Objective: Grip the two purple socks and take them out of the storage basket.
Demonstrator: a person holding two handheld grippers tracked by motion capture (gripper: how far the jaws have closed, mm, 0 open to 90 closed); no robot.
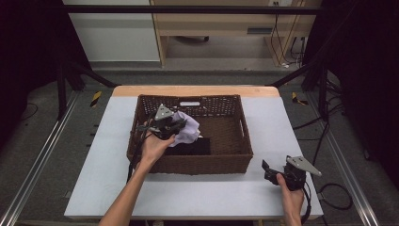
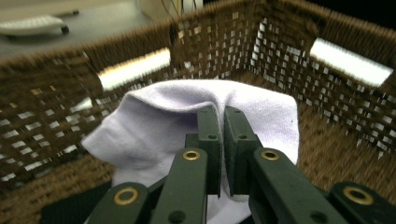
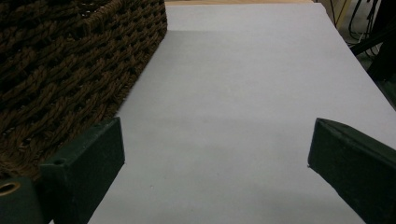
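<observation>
the left gripper [image 1: 175,128] sits inside the wicker basket [image 1: 141,141], toward the basket's nine o'clock side, with the person's left hand [image 1: 154,148] wrapped around it from below. its jaws are pressed together on a pale lilac sock [image 1: 188,129], a thin layer of fabric pinched between them. in the left gripper view the sock [image 2: 154,126] is soft, finely knit cotton, plain with no pattern, folded over itself in rounded creases; it bunches up around the jaw tips and fans out toward ten o'clock and two o'clock, hanging clear of the basket's woven brown wall [image 2: 280,60] behind it. a flat black item [image 1: 195,146] lies on the basket floor just under the sock, toward five o'clock of it; what it is cannot be told.

the basket stands on the light grey worktop [image 1: 226,193]. at the basket's four o'clock corner, off the basket and over the worktop, the right gripper [image 1: 272,170] is held in the right hand [image 1: 291,190]. its jaws stand wide apart with nothing between them, the basket's braided side [image 3: 70,70] close at their ten o'clock.
</observation>
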